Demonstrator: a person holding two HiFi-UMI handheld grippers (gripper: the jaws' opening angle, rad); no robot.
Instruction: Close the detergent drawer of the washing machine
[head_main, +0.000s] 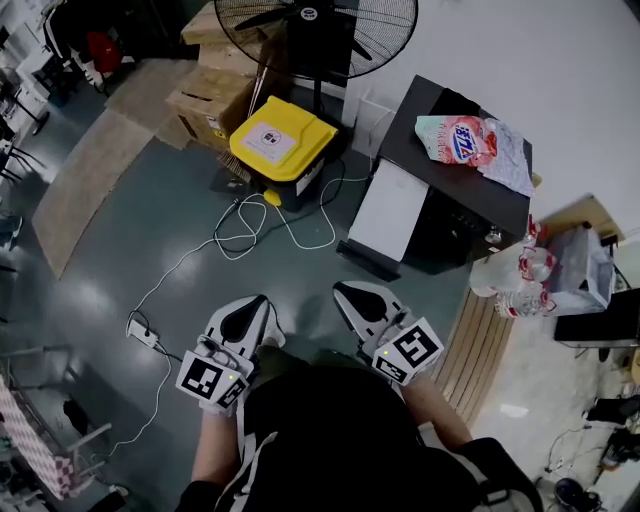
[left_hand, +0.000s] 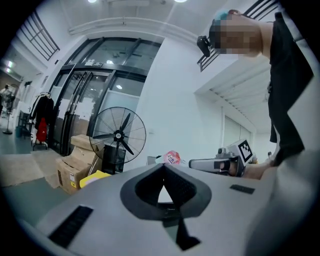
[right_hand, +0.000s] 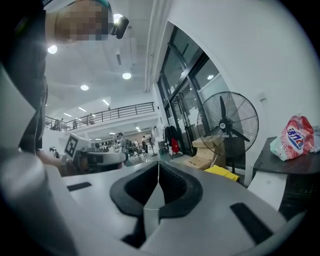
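Jaws on the left gripper and right gripper were shut and empty, held near the body, likely resting.

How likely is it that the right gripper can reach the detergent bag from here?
Probably not yet. The right gripper is shut near the body; the detergent bag lies apart on the black cabinet. Nothing seems to block a step closer.

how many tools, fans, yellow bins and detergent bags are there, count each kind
tools: 2 (left tool, right tool)
fan: 1
yellow bin: 1
detergent bag: 1
total: 5
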